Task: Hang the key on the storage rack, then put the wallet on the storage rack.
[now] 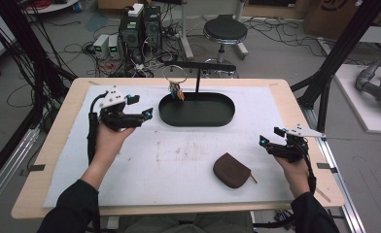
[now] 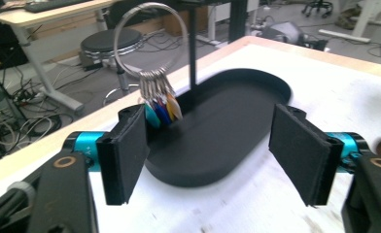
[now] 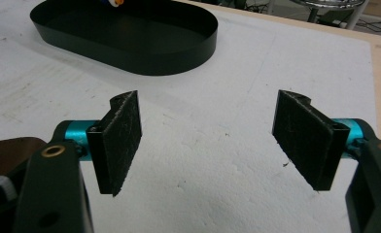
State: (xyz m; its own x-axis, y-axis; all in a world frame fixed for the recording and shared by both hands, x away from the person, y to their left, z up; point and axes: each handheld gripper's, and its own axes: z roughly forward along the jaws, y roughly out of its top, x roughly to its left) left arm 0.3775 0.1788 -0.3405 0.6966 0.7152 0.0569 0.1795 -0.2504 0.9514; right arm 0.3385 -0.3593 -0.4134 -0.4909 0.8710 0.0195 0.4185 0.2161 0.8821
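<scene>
A large metal key ring (image 1: pixel 175 78) with several coloured tags (image 2: pixel 162 104) hangs from the bar of a black stand (image 1: pixel 199 65). The stand rises out of a black oval tray (image 1: pixel 197 121) at the table's far middle. My left gripper (image 1: pixel 142 106) hovers left of the tray, open, with nothing between its pads. In the left gripper view its jaws (image 2: pixel 210 148) frame the tray (image 2: pixel 227 126) and the key ring (image 2: pixel 149 39) ahead. My right gripper (image 1: pixel 270 135) stands open at the right, empty, beside a brown pouch (image 1: pixel 231 169). In the right gripper view the tray (image 3: pixel 130 53) lies ahead of the jaws (image 3: pixel 208 141).
A white mat (image 1: pixel 179 155) covers the wooden table (image 1: pixel 57 145). Beyond the far edge are a stool (image 1: pixel 225 31), computer cases (image 1: pixel 140 26) and loose cables on the floor. Black frame posts (image 1: pixel 341 53) stand at the right. The pouch edge (image 3: pixel 4 150) sits left of the right jaws.
</scene>
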